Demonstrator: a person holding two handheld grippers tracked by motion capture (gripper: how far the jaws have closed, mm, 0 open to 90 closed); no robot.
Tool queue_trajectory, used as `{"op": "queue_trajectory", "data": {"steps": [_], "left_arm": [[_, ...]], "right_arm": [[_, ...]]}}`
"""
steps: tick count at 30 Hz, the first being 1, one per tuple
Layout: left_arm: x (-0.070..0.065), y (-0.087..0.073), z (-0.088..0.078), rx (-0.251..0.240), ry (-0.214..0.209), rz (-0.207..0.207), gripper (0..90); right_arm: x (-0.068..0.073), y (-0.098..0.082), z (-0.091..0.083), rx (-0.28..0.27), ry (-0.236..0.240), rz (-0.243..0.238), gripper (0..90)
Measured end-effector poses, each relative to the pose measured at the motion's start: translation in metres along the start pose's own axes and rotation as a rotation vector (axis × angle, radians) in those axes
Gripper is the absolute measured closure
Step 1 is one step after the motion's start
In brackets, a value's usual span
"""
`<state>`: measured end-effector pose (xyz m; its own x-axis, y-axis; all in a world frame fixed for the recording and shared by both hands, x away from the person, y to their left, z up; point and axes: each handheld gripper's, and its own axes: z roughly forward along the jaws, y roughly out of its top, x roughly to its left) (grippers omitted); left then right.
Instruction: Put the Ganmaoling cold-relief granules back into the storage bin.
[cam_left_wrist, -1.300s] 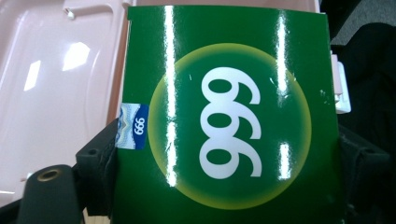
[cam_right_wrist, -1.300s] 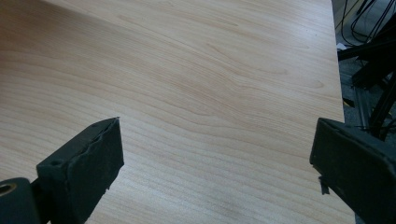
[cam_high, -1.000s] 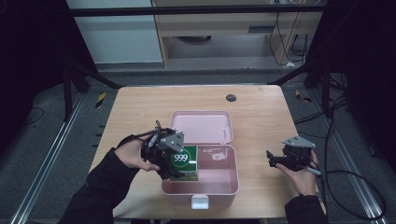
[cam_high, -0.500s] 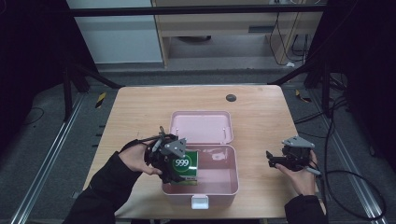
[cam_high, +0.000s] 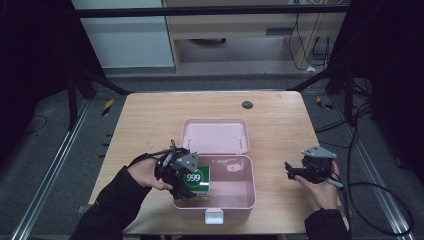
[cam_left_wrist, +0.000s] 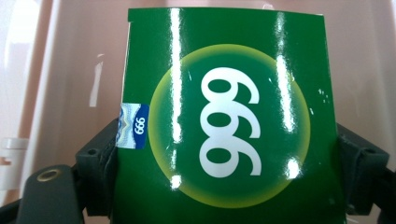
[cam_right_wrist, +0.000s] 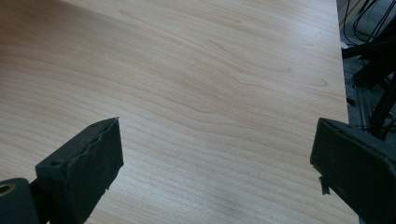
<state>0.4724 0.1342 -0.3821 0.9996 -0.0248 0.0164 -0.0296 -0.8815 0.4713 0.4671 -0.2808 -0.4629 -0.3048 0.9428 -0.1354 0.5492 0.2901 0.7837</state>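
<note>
High view: left gripper (cam_high: 186, 181) clamps green box (cam_high: 196, 179) inside pink case (cam_high: 235, 200); right gripper (cam_high: 295, 172) gapes over table (cam_high: 150, 120)

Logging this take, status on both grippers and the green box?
Left gripper shut on green box, at pink case left end. Right gripper open over bare table. Nothing blocking.

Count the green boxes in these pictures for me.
1. The green box is held by the left tool at the left end of the open pink case. Others could be hidden behind it.
</note>
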Motion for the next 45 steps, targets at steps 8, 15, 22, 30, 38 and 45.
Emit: {"op": "queue_trajectory", "data": {"steps": [8,15,22,30,38,45], "left_arm": [[-0.001,-0.004,0.007,0.009,-0.003,-0.004,14.4],[0.000,-0.006,0.011,0.019,0.009,-0.013,13.1],[-0.001,-0.004,0.005,-0.019,0.014,-0.014,10.7],[-0.006,0.001,-0.023,-0.101,0.051,-0.004,13.8],[-0.011,-0.014,-0.058,-0.211,0.156,-0.068,20.8],[-0.016,-0.046,-0.079,-0.356,0.272,-0.184,25.7]], "right_arm": [[0.000,0.000,0.000,0.001,0.001,0.003,2.5],[-0.001,0.000,0.000,0.003,0.001,0.002,1.8],[0.000,0.000,0.000,0.010,0.004,0.005,1.4],[0.000,0.001,-0.001,0.010,0.000,0.010,1.3],[-0.001,0.000,-0.001,0.008,0.001,0.017,1.7],[-0.001,0.000,-0.002,0.001,-0.004,0.020,2.5]]}}
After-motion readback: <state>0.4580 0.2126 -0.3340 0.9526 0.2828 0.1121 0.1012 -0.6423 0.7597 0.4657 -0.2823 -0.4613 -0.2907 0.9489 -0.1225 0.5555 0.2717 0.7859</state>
